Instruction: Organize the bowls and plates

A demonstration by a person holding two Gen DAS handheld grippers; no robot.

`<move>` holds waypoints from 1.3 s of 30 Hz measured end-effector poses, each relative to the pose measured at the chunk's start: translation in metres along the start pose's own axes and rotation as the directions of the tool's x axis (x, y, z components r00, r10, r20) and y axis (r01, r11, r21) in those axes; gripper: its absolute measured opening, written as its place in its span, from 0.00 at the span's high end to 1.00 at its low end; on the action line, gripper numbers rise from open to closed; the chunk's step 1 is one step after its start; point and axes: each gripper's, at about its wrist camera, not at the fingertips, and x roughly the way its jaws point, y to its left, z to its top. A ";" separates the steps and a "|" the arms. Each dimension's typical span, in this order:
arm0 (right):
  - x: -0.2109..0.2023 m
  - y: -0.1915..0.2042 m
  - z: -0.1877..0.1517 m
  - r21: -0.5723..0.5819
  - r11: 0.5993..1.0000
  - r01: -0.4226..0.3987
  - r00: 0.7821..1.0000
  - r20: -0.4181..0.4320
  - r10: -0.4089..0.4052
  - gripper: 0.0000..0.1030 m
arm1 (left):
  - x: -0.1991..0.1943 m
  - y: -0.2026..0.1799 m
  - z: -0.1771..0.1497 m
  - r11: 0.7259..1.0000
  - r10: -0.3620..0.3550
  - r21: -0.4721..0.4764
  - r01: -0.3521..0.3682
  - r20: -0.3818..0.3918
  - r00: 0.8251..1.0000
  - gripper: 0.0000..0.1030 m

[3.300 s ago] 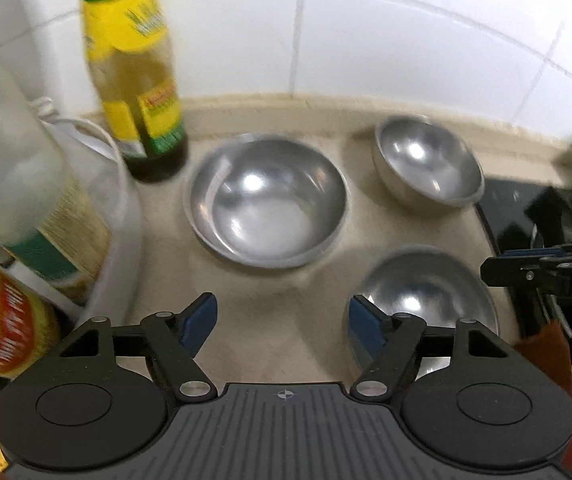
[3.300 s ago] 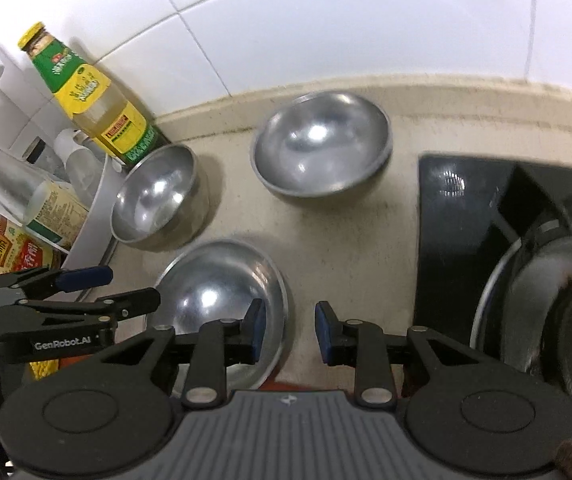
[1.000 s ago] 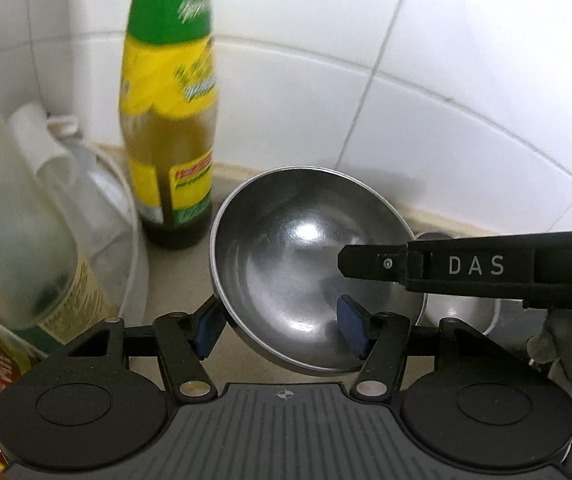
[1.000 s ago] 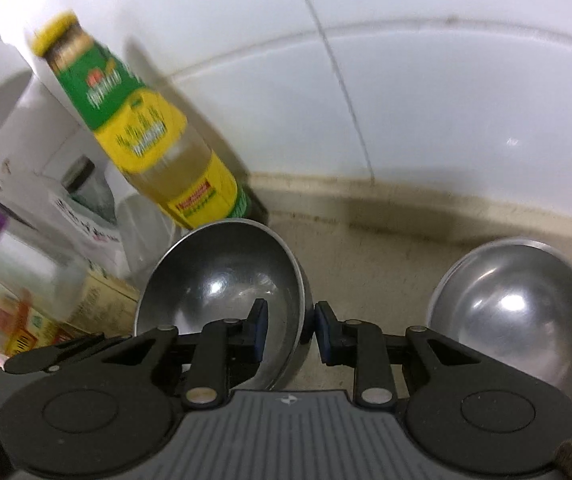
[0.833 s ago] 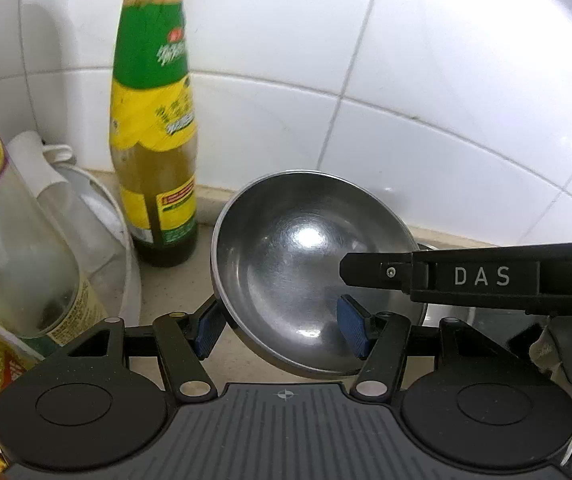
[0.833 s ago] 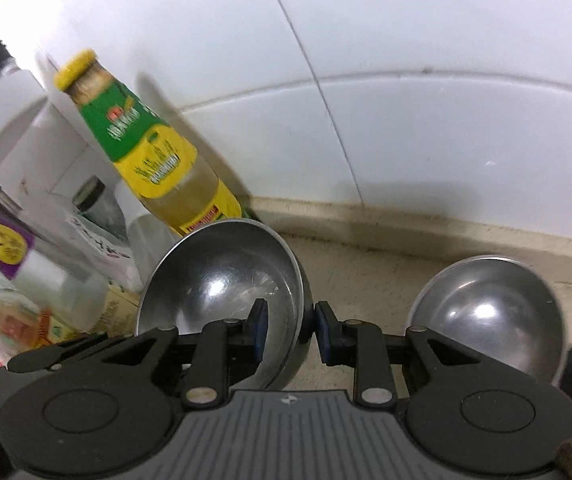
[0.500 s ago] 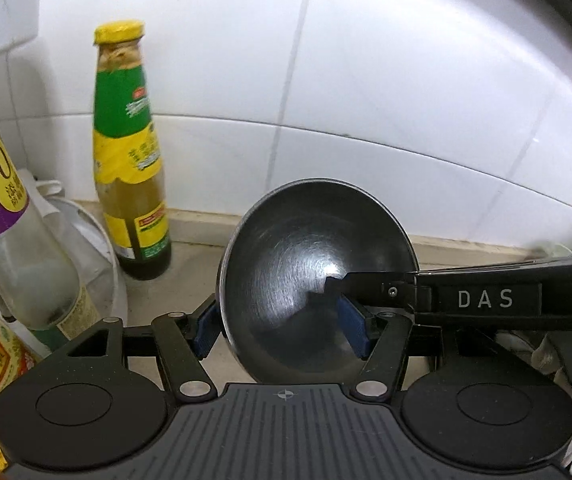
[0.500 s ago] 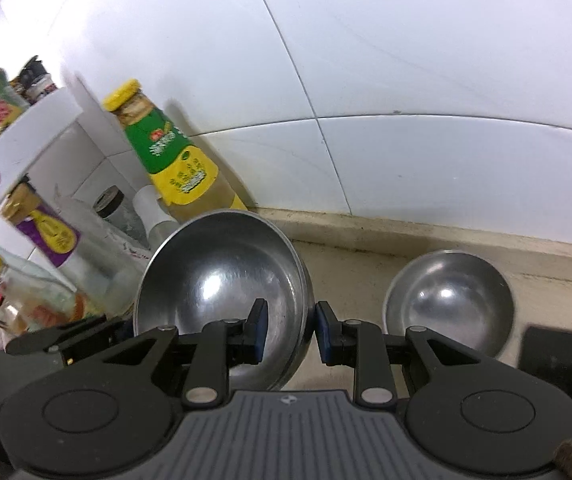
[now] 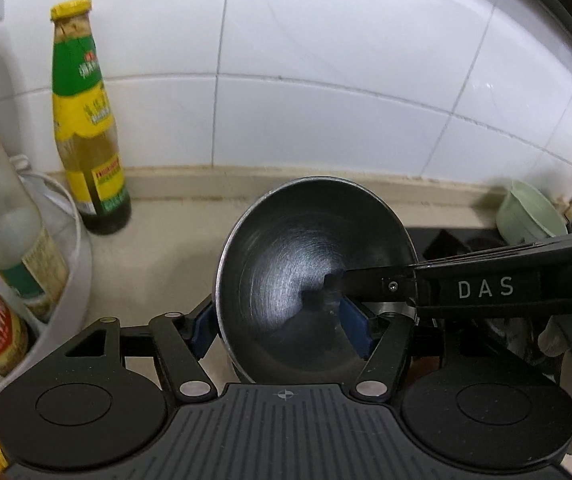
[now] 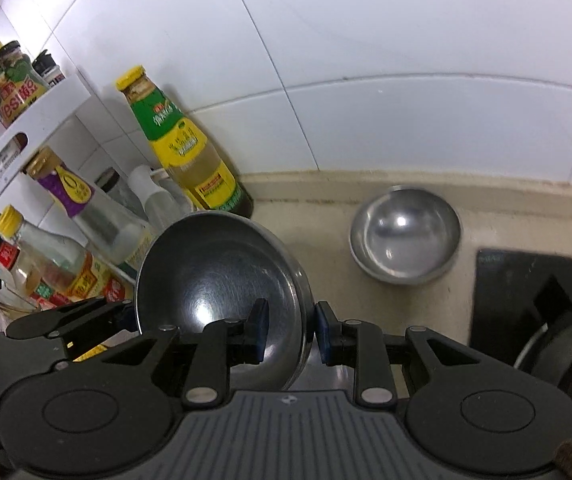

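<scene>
Beige counter (image 10: 314, 216) under white wall tiles (image 9: 326, 40), sauce bottle (image 9: 86, 120) upper left, spare bowl (image 10: 404, 240) right of centre, steel bowl (image 9: 310, 280) mid-frame, lifted higher than before, pinched seemingly rim-wise by left gripper (image 9: 278, 330) and right gripper (image 10: 288, 332).

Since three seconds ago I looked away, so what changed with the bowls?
Both grippers closed on the large steel bowl's rim and lifted it, tilted, off the counter: left gripper, right gripper. The small steel bowl and green-labelled bottle stayed put.

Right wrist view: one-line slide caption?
Both grippers hold one steel bowl by its rim; a second bowl sits on the counter.
</scene>
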 end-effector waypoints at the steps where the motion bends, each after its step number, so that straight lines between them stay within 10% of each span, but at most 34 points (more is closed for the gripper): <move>1: 0.000 0.000 -0.003 0.007 1.000 0.001 1.000 -0.008 -0.001 0.77 | 0.002 0.000 -0.002 1.000 -0.001 0.004 0.001 -0.010 1.000 0.32; 20: 0.041 -0.018 -0.030 0.078 0.997 0.018 0.987 -0.158 -0.005 0.77 | 0.037 0.013 -0.019 1.000 0.000 -0.017 -0.002 -0.121 0.993 0.33; 39: 0.027 -0.026 -0.026 0.025 0.996 0.090 0.992 -0.095 -0.088 0.71 | 0.022 0.012 -0.013 0.999 0.049 0.016 -0.048 -0.061 0.997 0.27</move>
